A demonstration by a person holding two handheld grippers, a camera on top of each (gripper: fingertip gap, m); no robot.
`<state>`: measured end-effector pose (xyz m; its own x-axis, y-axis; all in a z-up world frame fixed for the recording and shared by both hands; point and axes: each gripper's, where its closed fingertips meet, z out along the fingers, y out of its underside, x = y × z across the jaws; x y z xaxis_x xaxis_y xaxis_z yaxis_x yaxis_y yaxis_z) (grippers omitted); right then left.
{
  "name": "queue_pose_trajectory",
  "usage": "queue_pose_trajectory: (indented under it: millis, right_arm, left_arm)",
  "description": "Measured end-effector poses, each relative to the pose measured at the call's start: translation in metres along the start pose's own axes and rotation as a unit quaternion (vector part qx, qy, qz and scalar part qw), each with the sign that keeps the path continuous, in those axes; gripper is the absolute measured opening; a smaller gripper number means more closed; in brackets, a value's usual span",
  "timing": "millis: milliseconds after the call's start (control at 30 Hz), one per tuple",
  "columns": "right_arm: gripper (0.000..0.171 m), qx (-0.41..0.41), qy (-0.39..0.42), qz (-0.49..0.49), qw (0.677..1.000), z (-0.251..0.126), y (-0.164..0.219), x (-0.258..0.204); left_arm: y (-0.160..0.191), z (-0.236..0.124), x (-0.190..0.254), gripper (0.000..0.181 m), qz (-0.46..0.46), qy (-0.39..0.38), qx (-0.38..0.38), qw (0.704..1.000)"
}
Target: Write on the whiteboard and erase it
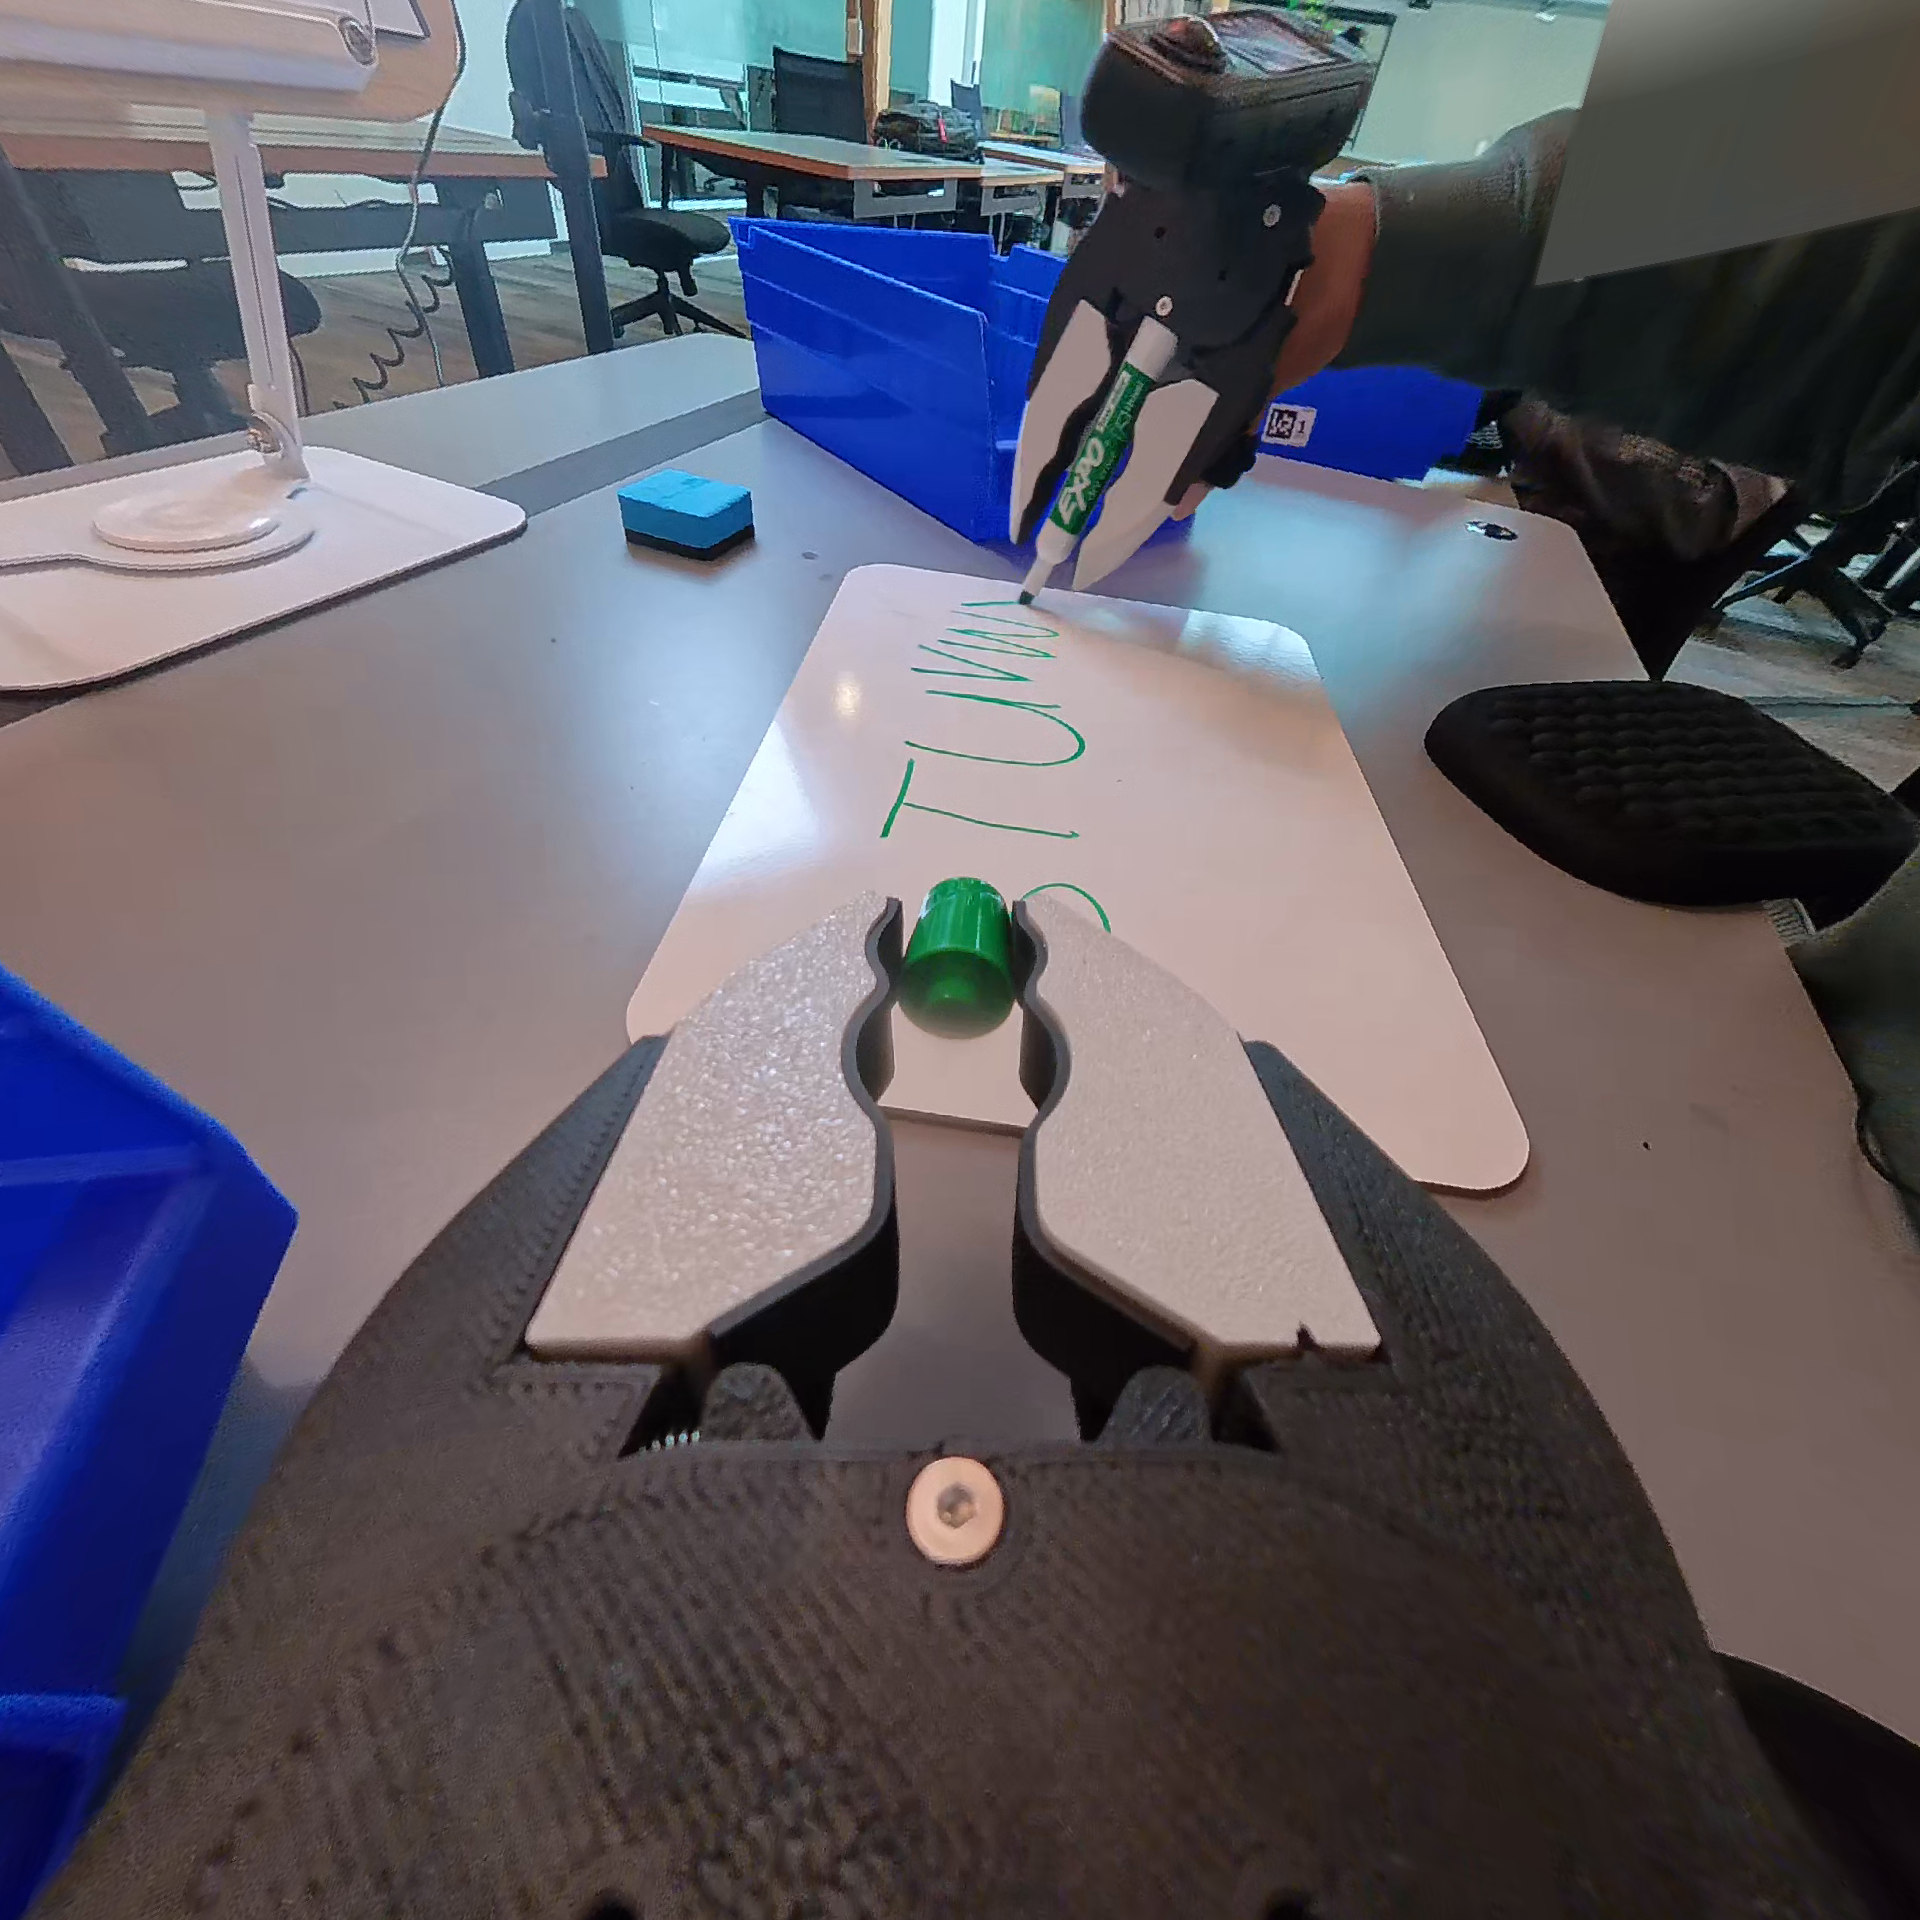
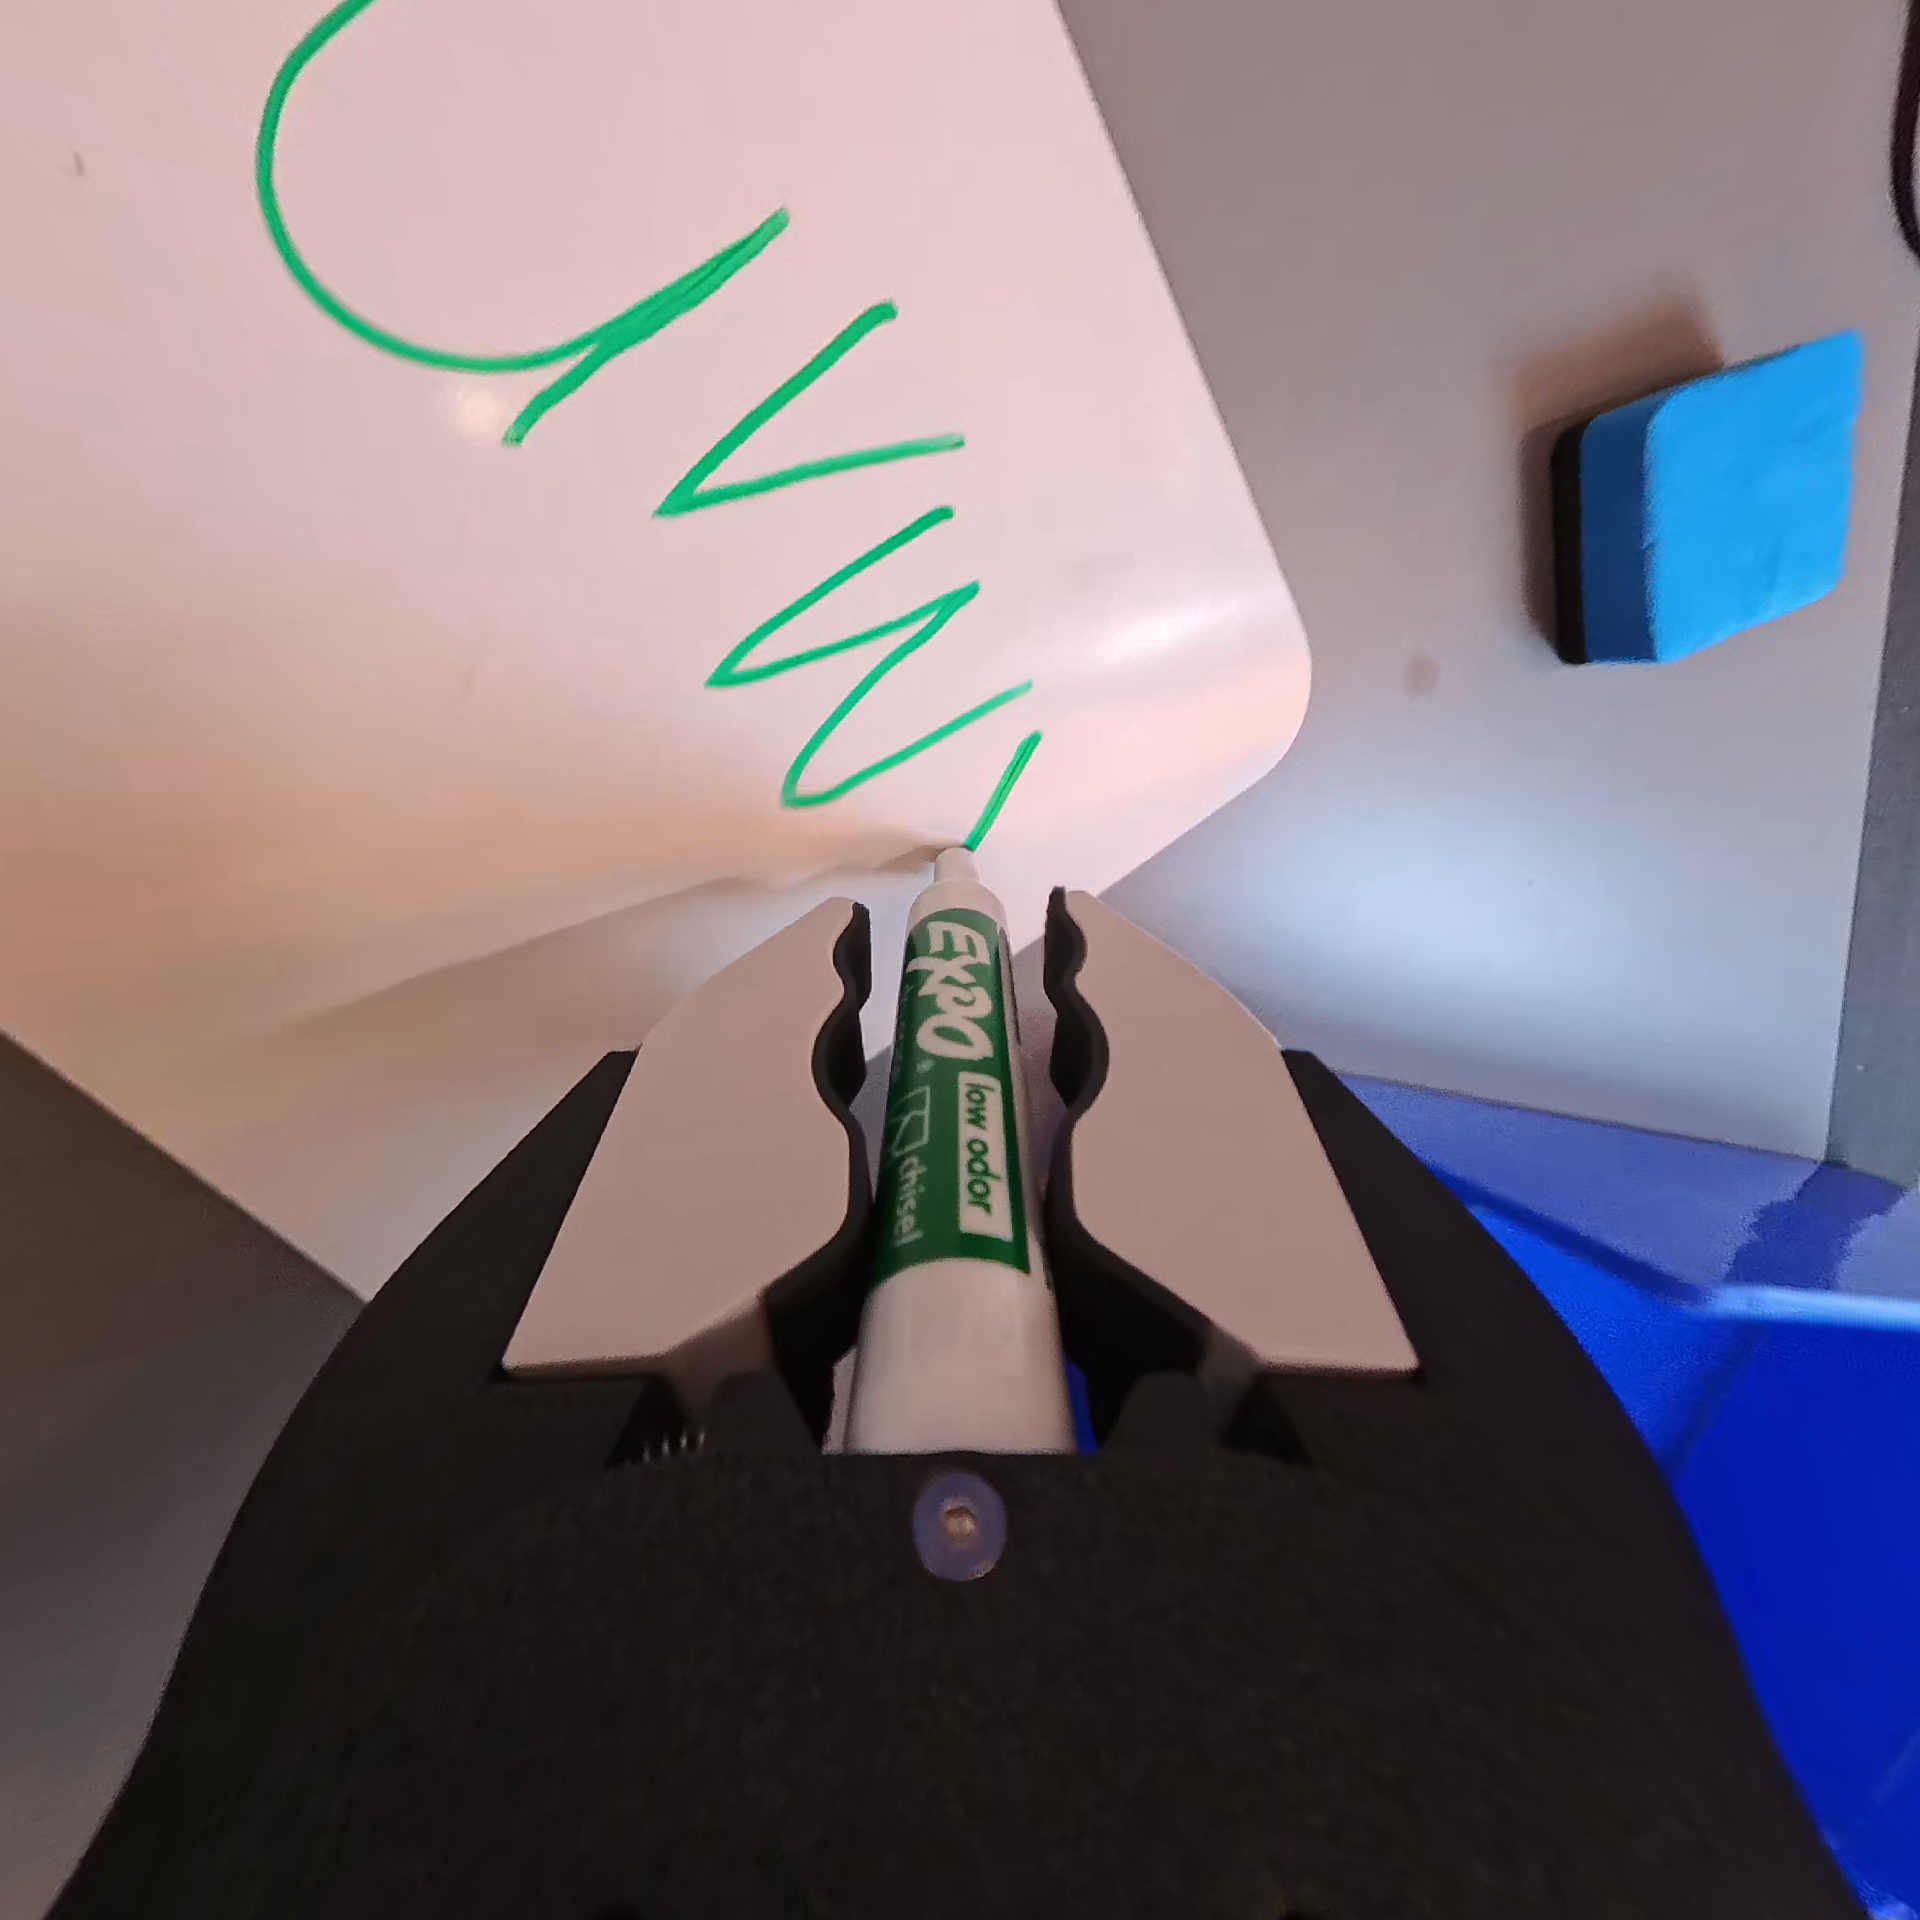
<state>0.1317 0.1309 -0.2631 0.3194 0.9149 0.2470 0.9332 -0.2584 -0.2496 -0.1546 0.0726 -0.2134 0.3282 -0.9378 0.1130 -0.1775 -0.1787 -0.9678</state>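
A small white whiteboard (image 1: 1195, 883) lies flat on the grey table, with green strokes along it. My right gripper (image 2: 954, 920) is shut on a green marker (image 2: 951, 1122) whose tip touches the board near its far edge; it also shows in the left wrist view (image 1: 1055, 561). My left gripper (image 1: 954, 920) is shut on the green marker cap (image 1: 956, 961) and holds it over the board's near end. A blue eraser (image 1: 686, 511) with a black base lies on the table left of the board, and shows in the right wrist view (image 2: 1714, 509).
A blue bin (image 1: 883, 353) stands behind the board, another blue bin (image 1: 104, 1299) at the near left. A white lamp base (image 1: 208, 520) is at far left. A black padded armrest (image 1: 1662, 790) and a person's sleeve (image 1: 1662, 260) are on the right. The grippers' ends are close to 30 cm from one another. My right gripper is the nearer one to the blue eraser (image 1: 686, 511): about 15 cm, against 35 cm. My right wrist view (image 2: 1690, 433) looks at it from another angle.
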Motion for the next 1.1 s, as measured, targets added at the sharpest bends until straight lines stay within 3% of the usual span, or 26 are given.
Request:
queue_pose_trajectory:
  millis: [267,733,1100]
  right_arm:
    - [0.033,-0.007,0.005,0.008,1.000,-0.007,0.016,-0.009]
    - [0.033,-0.007,0.034,0.025,0.999,0.008,0.002,0.030]
    - [0.033,0.004,-0.015,0.004,1.000,-0.001,-0.010,-0.015]
  left_arm:
    - [0.000,0.000,-0.001,0.020,0.001,-0.001,-0.001,1.000]
    - [0.000,-0.001,-0.003,0.020,-0.003,0.000,0.001,1.000]
    - [0.000,-0.001,-0.002,0.020,0.004,0.000,-0.001,1.000]
